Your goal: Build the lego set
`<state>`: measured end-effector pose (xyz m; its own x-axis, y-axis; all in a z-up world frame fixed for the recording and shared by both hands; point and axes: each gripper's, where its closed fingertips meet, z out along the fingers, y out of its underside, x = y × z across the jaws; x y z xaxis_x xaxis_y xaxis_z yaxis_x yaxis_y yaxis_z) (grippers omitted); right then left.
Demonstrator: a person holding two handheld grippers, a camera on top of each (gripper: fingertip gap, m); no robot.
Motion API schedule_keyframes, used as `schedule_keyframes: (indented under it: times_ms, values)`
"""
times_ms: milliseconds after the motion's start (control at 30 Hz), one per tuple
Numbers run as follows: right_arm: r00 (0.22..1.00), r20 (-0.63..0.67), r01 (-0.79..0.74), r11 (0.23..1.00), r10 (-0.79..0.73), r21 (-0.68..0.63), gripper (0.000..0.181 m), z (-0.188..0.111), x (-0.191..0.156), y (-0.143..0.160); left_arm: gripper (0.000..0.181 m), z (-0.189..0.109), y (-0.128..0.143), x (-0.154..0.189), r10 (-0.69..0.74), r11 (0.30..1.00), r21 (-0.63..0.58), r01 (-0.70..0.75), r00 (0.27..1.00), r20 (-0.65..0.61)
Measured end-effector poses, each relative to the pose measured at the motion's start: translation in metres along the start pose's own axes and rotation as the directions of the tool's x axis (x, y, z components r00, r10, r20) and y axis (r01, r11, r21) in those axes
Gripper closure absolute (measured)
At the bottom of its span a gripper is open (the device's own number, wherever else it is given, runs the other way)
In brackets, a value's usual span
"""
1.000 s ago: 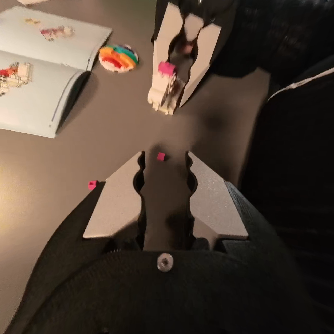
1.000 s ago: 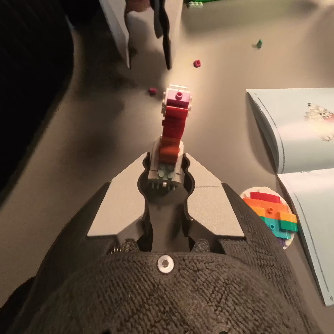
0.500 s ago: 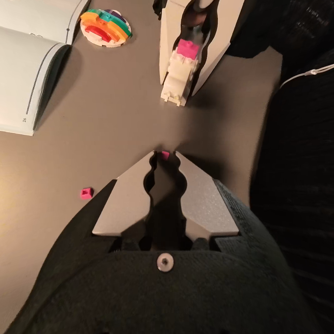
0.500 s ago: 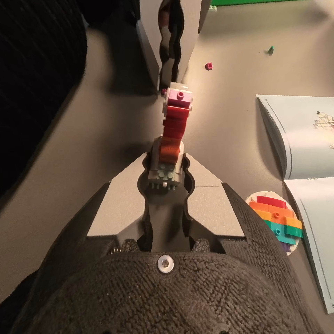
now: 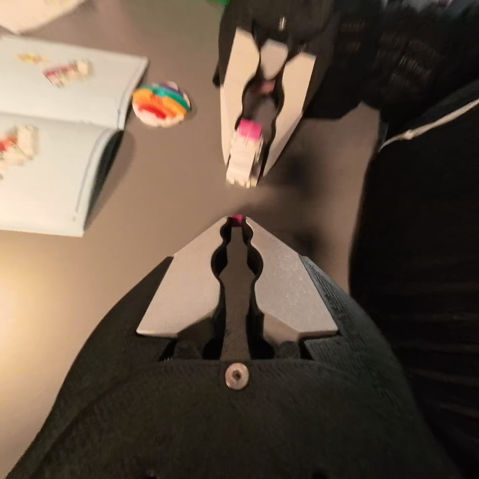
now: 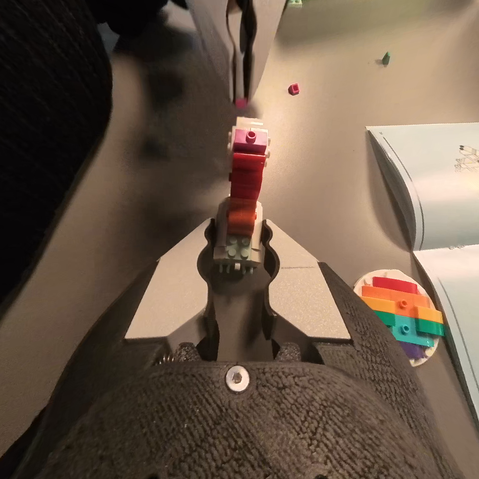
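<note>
My left gripper is shut on a small magenta brick pinched at its fingertips, lifted off the grey table. It shows in the right wrist view too, with the brick at its tip, just beyond the model. My right gripper is shut on a white, red and orange lego model with a magenta top brick, held by its base. In the left wrist view the right gripper and the model are ahead, blurred.
An open instruction booklet lies to the right, also in the left wrist view. A round white plate with rainbow bricks sits beside it. A loose magenta brick and a green brick lie on the table. A person's dark clothing borders the table.
My left gripper closed on the small magenta brick and lifted it off the table toward the model's top. My right gripper kept holding the model.
</note>
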<state>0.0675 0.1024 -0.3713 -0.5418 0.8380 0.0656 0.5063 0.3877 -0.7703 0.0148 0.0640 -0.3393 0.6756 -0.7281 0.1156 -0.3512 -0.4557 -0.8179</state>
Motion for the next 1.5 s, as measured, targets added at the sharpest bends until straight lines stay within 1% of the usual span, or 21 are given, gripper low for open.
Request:
schedule_keyframes:
  times_ms: [33, 67, 133, 200, 300, 367, 433, 500, 900, 1300, 1500]
  values:
    - [1.000, 0.000, 0.000, 1.000, 0.000, 0.000, 0.147, 0.000, 0.000, 0.000, 0.175, -0.003, -0.012, 0.000, 0.003, 0.999, 0.048, -0.004, 1.000, 0.005]
    - [1.000, -0.001, 0.001, 1.000, -0.001, 0.000, 0.147, 0.000, 0.000, 0.000, 0.175, -0.006, -0.023, 0.000, 0.012, 0.996, 0.086, -0.012, 1.000, 0.009]
    - [1.000, 0.002, 0.002, 1.000, -0.002, 0.000, 0.147, 0.000, 0.000, 0.000, 0.175, -0.007, -0.038, 0.002, 0.037, 0.993, 0.116, -0.037, 0.999, 0.001]
    - [1.000, 0.006, 0.002, 1.000, -0.002, 0.000, 0.147, 0.000, -0.001, 0.000, 0.175, -0.003, -0.049, 0.003, 0.047, 0.993, 0.114, -0.045, 0.999, -0.017]
    - [1.000, 0.007, 0.006, 1.000, -0.006, 0.001, 0.147, 0.000, -0.001, 0.000, 0.175, 0.005, -0.058, 0.005, 0.039, 0.995, 0.090, -0.032, 0.996, -0.078]
    - [1.000, 0.009, 0.004, 1.000, -0.004, 0.001, 0.146, 0.000, -0.001, 0.000, 0.175, 0.012, -0.058, 0.007, 0.027, 0.999, 0.049, -0.022, 0.993, -0.113]
    - [1.000, 0.010, 0.003, 1.000, -0.003, 0.001, 0.146, 0.000, -0.001, 0.000, 0.174, 0.017, -0.055, 0.006, 0.026, 1.000, 0.004, -0.026, 0.992, -0.122]
    - [1.000, 0.009, 0.004, 1.000, -0.004, 0.001, 0.146, 0.000, -0.001, 0.000, 0.174, 0.021, -0.055, 0.007, 0.031, 0.999, -0.011, -0.033, 0.991, -0.128]
    - [1.000, 0.012, 0.003, 1.000, -0.003, 0.001, 0.146, 0.000, -0.002, 0.000, 0.174, 0.026, -0.053, 0.009, -0.003, 1.000, -0.027, -0.002, 0.984, -0.181]
    - [1.000, 0.026, 0.004, 1.000, -0.004, 0.002, 0.146, -0.001, -0.003, 0.000, 0.174, 0.026, -0.053, 0.010, 0.029, 0.999, -0.037, -0.038, 0.973, -0.227]
    - [1.000, 0.028, 0.005, 1.000, -0.005, 0.002, 0.146, -0.001, -0.003, 0.000, 0.168, 0.028, -0.053, 0.013, 0.008, 0.999, -0.042, -0.019, 0.968, -0.249]
